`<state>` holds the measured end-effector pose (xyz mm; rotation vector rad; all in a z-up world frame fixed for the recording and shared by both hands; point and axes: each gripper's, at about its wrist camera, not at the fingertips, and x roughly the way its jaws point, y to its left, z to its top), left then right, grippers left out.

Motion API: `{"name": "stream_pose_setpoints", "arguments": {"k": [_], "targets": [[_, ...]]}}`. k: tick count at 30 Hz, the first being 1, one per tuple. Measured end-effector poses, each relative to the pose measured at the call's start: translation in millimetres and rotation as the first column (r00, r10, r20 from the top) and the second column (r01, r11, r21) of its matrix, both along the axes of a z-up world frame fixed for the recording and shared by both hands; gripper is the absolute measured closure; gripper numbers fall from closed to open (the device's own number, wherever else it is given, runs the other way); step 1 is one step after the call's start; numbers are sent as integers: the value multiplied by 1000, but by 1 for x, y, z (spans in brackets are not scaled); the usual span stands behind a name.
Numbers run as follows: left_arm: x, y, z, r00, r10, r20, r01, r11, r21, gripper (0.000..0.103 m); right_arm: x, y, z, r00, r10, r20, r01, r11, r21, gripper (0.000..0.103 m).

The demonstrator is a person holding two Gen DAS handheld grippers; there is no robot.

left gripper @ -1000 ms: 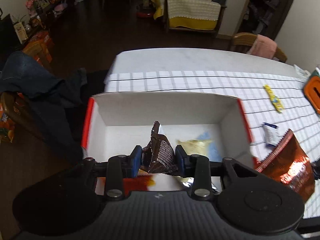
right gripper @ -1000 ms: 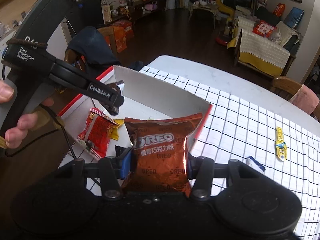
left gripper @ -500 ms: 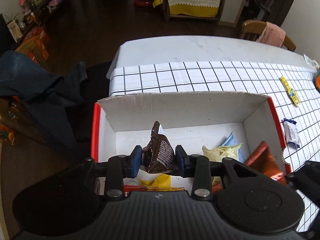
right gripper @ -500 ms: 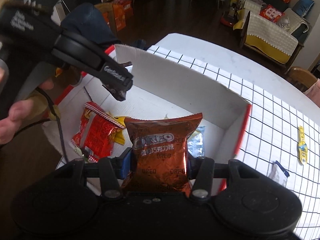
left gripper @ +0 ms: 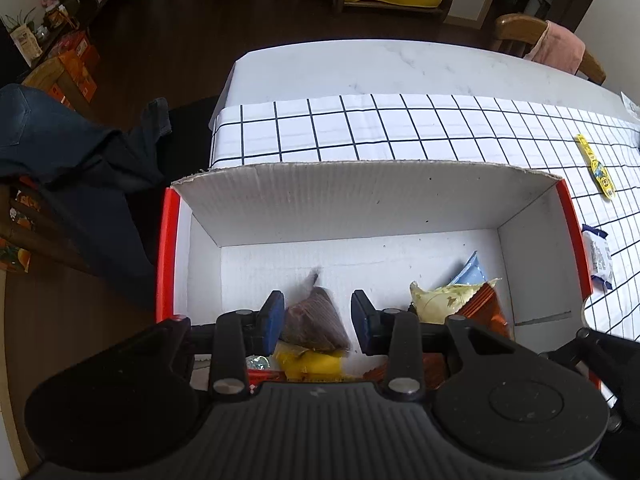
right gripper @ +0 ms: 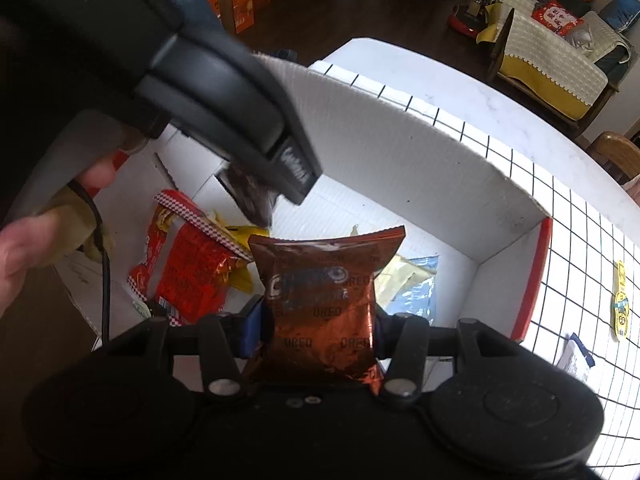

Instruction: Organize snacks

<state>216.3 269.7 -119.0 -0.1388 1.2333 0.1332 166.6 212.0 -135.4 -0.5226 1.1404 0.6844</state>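
Bright, even light, dim room behind; fisheye bends the edges, and near moving parts blur.

"OREO" is printed repeatedly on the brown snack packet

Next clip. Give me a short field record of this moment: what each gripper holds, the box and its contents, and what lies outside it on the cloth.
left gripper: over the box, dark brown packet between its fingers, blurred; grip unclear
right gripper: shut on Oreo packet, over the box
box: open top, white inside, red outside, on checked cloth
in box: red packet, pale yellow packet, blue packet
outside box: yellow stick, small white packet, both on the cloth
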Motion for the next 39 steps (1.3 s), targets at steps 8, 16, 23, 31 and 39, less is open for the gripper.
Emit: {"name": "stream_pose_setpoints", "arguments": {"k": [8, 16, 23, 31, 39], "targets": [[-1, -3, 0, 1000, -3, 14, 4, 1000, -8, 63, -2, 4, 4, 1000, 13, -17, -13, 1000, 7, 53], [-11, -5, 13, 998, -11, 54, 12, 1000, -6, 49, -3, -6, 19, 1000, -7, -20, 8, 999, 48, 51], [-29, -15, 29, 994, -27, 102, 26, 1000, 12, 42, -6, -21, 38, 1000, -26, -8, 26, 995, 93, 41], [-47, -33, 60, 984, -50, 169, 45, 998, 34, 33, -13, -53, 64, 998, -59, -1, 59, 981, 184, 25], [-61, -67, 92, 967, -91, 239, 79, 995, 58, 25, -17, -103, 93, 991, -131, 11, 123, 955, 269, 14]]}}
